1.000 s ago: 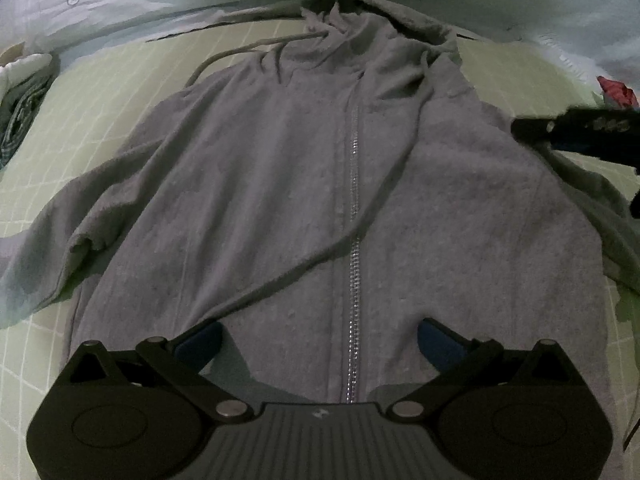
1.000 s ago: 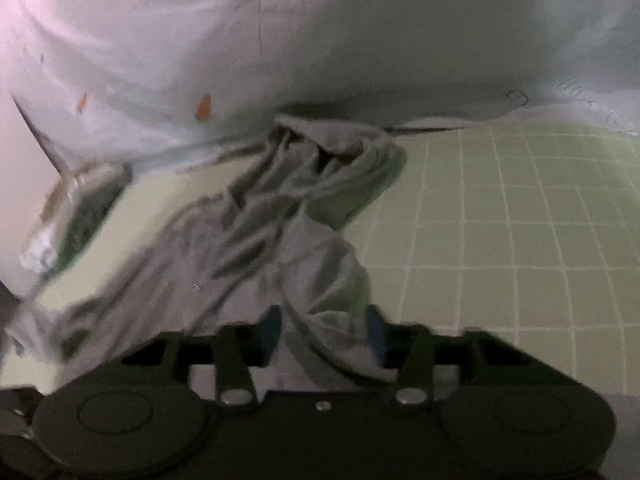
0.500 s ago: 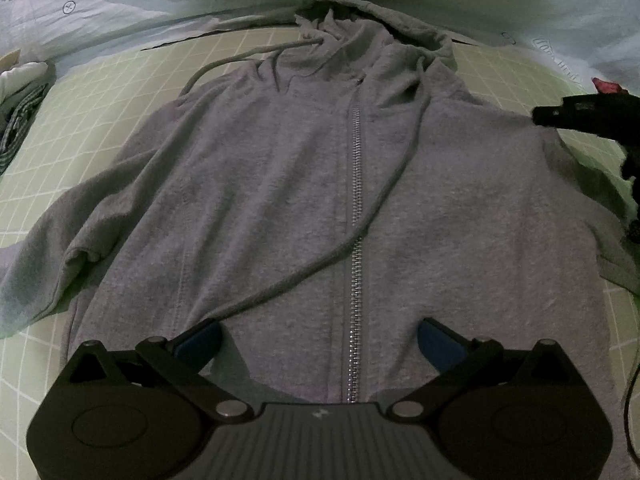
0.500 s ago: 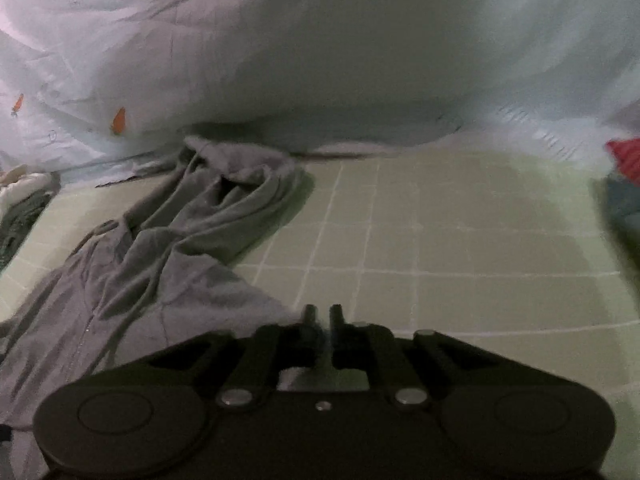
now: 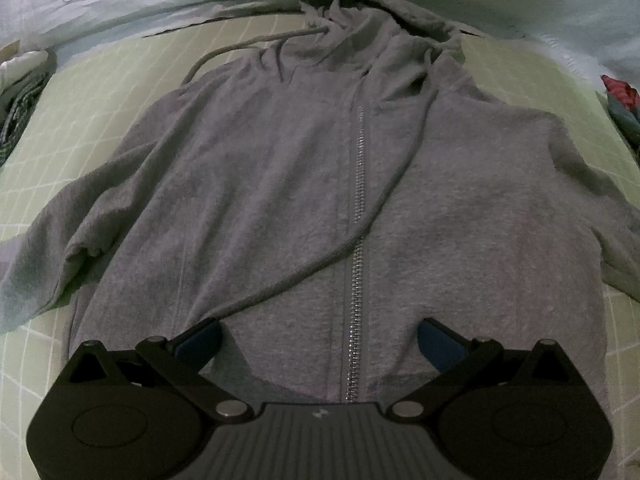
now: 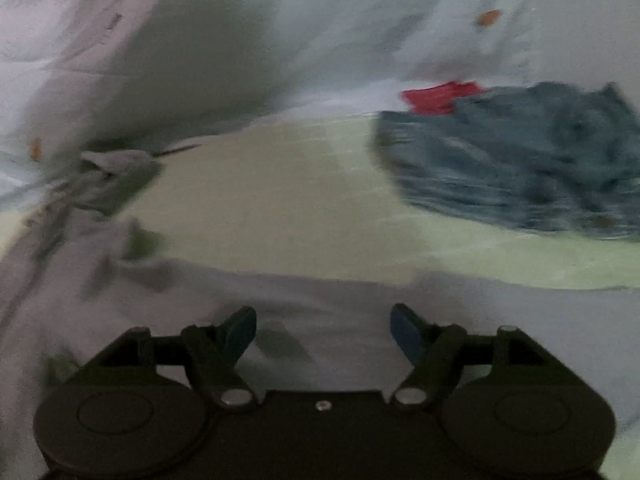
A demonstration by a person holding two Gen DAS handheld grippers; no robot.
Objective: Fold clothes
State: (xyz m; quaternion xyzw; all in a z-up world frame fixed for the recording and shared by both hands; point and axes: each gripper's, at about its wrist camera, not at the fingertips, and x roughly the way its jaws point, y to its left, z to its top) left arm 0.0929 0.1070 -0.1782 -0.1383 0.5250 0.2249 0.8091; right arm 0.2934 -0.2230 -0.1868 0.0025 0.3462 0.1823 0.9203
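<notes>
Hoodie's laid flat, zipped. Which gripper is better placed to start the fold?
Probably the left gripper: open, centred over the hoodie hem beside the zipper. The right gripper, also open, shows a motion-blurred view at the hoodie's edge.

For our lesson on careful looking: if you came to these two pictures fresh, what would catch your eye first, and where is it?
The grey zip-up hoodie spread flat, front up, fills the left wrist view, its silver zipper running down the middle and a drawstring trailing across it. The open left tongs hover over its hem. In the blurred right wrist view, a blue denim garment lies at the right on the green sheet.
</notes>
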